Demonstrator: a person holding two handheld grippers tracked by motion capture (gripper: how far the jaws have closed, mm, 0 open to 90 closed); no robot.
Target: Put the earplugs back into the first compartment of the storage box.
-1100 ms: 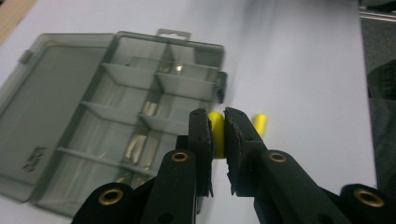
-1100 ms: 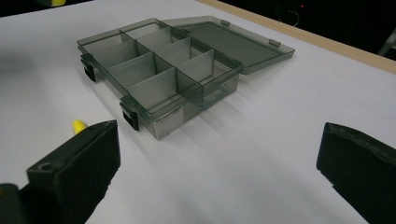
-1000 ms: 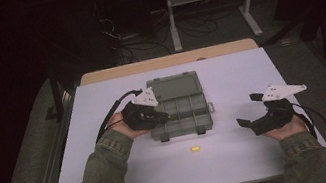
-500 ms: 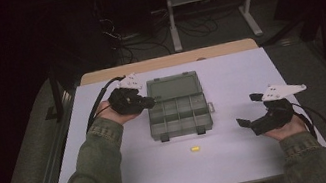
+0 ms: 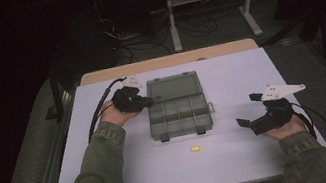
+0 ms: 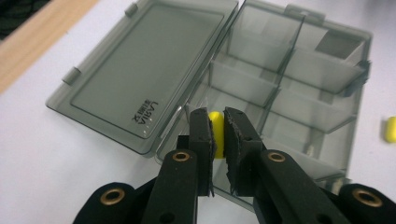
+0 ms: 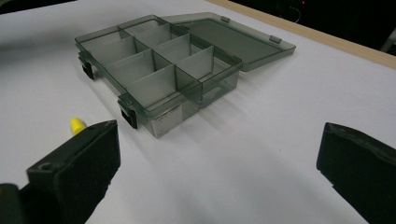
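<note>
1. Two yellow pieces showed: our left gripper (image 6: 217, 140) held its jaws clamped on one yellow piece (image 6: 215, 133) at the left rim of the open compartment box (image 5: 179, 111), mid-desk.
2. We saw the other yellow piece (image 5: 195, 149) lying on the white desk (image 5: 244, 158) toward the near edge.
3. Our right gripper (image 5: 248, 112), jaws wide apart, hovered near the right edge.

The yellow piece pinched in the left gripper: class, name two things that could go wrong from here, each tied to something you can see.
1. The left gripper holds the yellow piece by a small part at the jaw tips, near the box wall; it might slip and land outside a compartment.
2. The open lid lies flat beside the gripper; a knock could shift the box.
3. Another yellow piece lies loose on the table; a sleeve could sweep it away.
</note>
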